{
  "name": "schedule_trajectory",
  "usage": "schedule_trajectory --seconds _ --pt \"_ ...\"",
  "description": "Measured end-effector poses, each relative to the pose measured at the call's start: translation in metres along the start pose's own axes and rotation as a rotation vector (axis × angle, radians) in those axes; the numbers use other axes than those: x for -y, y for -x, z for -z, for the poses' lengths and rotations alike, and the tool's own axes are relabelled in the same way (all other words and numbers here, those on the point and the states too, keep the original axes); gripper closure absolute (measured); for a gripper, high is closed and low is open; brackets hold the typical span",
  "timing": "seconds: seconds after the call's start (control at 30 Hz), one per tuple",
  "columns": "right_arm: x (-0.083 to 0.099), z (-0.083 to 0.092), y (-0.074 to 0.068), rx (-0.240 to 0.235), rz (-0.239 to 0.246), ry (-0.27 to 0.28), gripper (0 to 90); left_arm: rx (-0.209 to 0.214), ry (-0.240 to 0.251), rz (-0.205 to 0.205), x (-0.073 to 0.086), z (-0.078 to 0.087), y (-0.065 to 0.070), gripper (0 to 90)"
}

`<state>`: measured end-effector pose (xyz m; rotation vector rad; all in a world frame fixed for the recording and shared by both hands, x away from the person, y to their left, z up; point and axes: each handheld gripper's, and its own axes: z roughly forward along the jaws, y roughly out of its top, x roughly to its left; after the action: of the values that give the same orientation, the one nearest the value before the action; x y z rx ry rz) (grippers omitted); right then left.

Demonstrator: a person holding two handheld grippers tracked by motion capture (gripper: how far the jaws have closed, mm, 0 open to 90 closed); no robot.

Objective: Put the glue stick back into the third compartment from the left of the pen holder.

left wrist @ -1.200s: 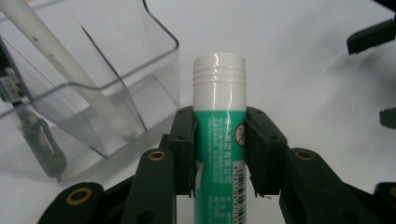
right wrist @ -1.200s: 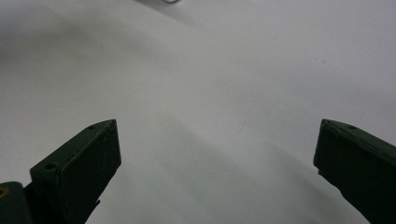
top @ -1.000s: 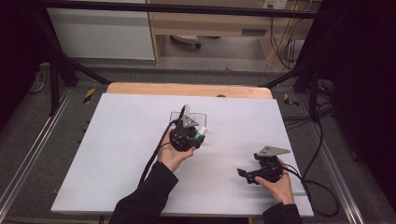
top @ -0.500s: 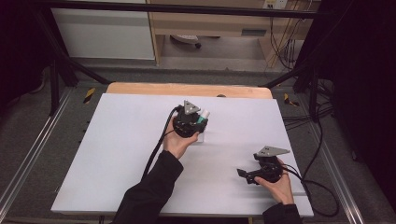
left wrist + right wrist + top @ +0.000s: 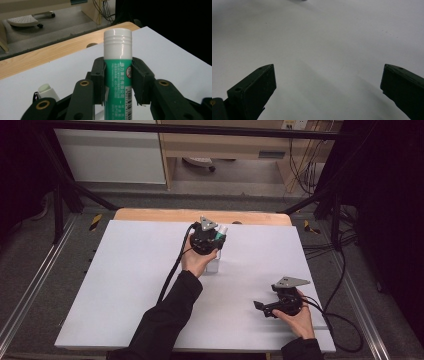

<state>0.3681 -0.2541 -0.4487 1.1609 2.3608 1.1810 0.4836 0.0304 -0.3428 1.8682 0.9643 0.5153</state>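
A green glue stick (image 5: 117, 82) with a white ribbed cap stands upright between the jaws of my left gripper (image 5: 117, 67), whose pads press on its sides. From above, that gripper (image 5: 216, 240) hovers over the far middle of the white sheet (image 5: 125, 285), and the glue stick (image 5: 220, 233) pokes out at its right. My right gripper (image 5: 257, 307) rests low at the near right, pointing left. Its jaws (image 5: 328, 82) stand wide apart over bare sheet.
A small white holder (image 5: 213, 265) sits just under the left hand. Low beside the left jaws are a pale round-tipped stick (image 5: 46, 88) and a dark pen tip (image 5: 36, 95). A wooden table edge (image 5: 150, 215) runs behind the sheet. Cables trail off at the right.
My left hand has carried the glue stick farther from the person and slightly right, toward the wooden edge. The right gripper has kept still.
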Motion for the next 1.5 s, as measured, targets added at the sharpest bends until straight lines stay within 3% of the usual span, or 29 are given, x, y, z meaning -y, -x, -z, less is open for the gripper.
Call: schedule_trajectory --seconds 0.27,0.43,0.77,1.0,1.27,1.5 --pt "0.000 -0.001 0.000 -0.002 0.001 0.001 0.7 -0.018 0.016 0.010 0.009 -0.012 -0.005 65.0" --pt "0.000 0.000 0.000 -0.002 0.000 -0.001 0.7 -0.021 -0.001 0.015 0.016 -0.017 -0.008 65.0" --pt "0.000 -0.001 0.000 -0.001 0.002 -0.002 0.7 0.001 -0.001 0.031 0.029 -0.020 -0.011 65.0" --pt "0.000 -0.001 0.000 0.001 0.002 -0.002 0.7 0.006 -0.007 -0.003 0.029 -0.020 -0.010 64.8" --pt "0.000 -0.001 0.000 0.000 0.006 -0.005 0.7 0.017 -0.084 -0.035 0.031 -0.018 -0.013 64.0" --pt "0.000 -0.002 0.000 -0.001 0.001 -0.008 0.7 0.045 -0.067 -0.043 0.024 -0.004 -0.013 52.8"
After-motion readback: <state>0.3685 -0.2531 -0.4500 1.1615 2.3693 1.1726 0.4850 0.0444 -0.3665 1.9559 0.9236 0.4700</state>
